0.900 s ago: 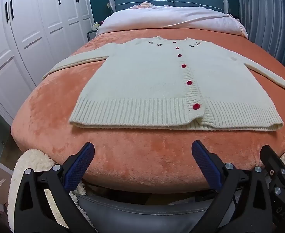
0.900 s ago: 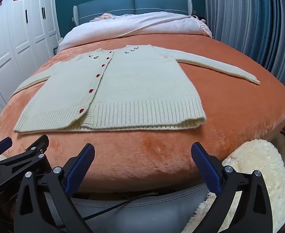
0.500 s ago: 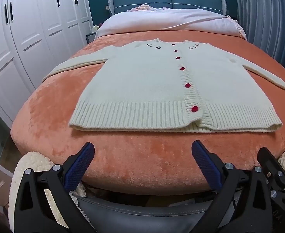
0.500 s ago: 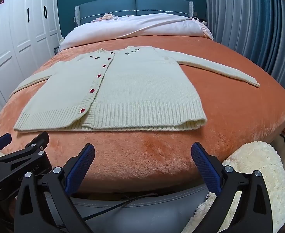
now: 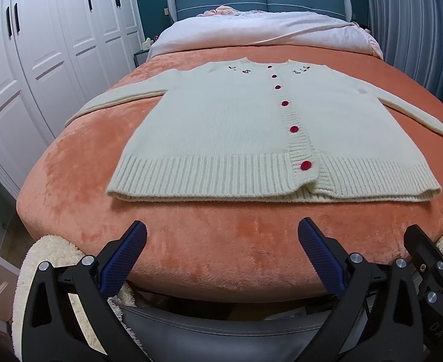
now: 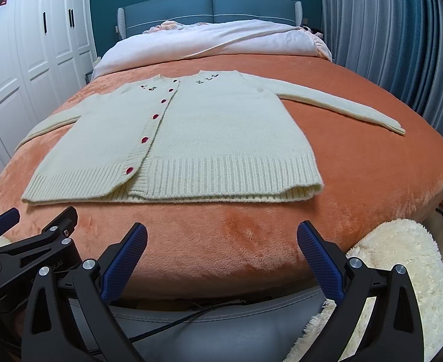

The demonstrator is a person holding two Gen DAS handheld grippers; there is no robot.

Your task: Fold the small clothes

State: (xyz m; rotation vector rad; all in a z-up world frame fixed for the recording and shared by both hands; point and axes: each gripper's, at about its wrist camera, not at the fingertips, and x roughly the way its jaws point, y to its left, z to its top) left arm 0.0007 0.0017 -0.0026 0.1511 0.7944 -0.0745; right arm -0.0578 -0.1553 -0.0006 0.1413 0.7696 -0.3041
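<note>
A cream cardigan [image 5: 236, 132] with red buttons [image 5: 306, 165] lies flat and buttoned on the orange blanket [image 5: 79, 181] of the bed, hem toward the foot edge, both sleeves spread sideways. The left tongs [image 5: 221, 241] and right tongs [image 6: 221, 241] stand wide and empty just short of the cardigan's hem, side by side, touching nothing

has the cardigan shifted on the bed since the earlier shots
No. The cream cardigan lies flat on the orange blanket as before, hem the same way off the bed's near edge; only the camera view changed slightly.
</note>
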